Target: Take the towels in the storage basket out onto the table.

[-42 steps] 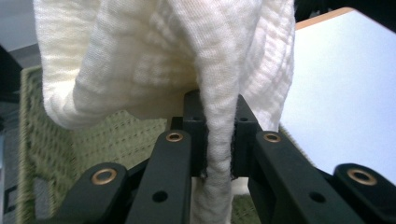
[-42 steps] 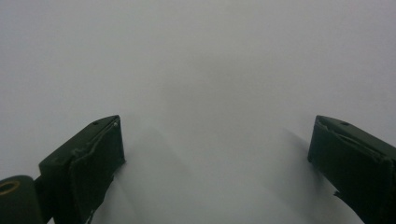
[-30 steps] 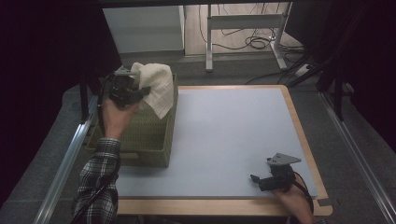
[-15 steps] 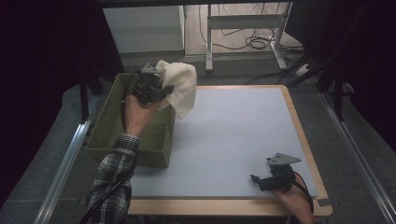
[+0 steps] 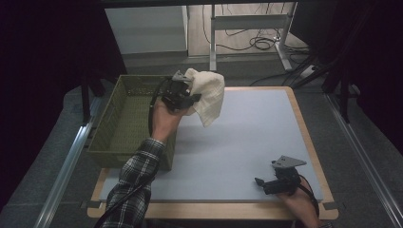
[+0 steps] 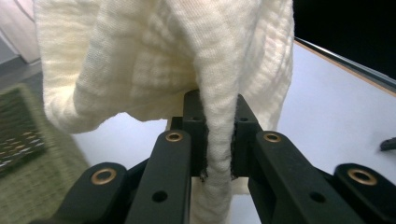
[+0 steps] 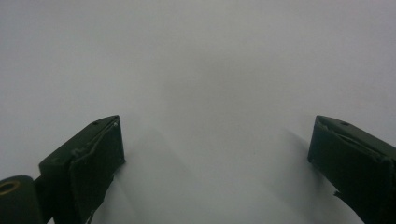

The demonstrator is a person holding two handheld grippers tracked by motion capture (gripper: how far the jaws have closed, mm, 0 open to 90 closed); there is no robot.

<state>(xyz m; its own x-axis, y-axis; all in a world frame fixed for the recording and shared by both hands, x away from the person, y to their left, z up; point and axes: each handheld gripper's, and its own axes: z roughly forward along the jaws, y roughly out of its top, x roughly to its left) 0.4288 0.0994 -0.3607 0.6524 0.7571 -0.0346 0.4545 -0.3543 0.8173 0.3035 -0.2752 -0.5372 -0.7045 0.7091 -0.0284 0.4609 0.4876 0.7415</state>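
Note:
A cream cloth (image 5: 207, 95) hangs in the air over the back left of the pale grey mat (image 5: 247, 137), just right of the green basket (image 5: 123, 118). My left gripper (image 5: 190, 97) is shut on it. In the left gripper view a fold of the cloth (image 6: 219, 140) is pinched between the two black jaws of the left gripper (image 6: 218, 133), and the rest drapes above and in front. My right gripper (image 5: 260, 181) rests low at the mat's front right. In the right gripper view the right gripper (image 7: 215, 144) stands open over bare mat, nothing between its jaws.
The olive wicker basket stands on the table's left side, its inside looking empty. A wooden table edge (image 5: 304, 123) frames the mat. Beyond the table are a metal stand (image 5: 247, 23) and cables (image 5: 256, 42) on the floor. Metal rails (image 5: 66, 166) run along both sides.
My left hand has carried the cloth to the right, from above the basket to over the mat's left edge. The right gripper has stayed in place.

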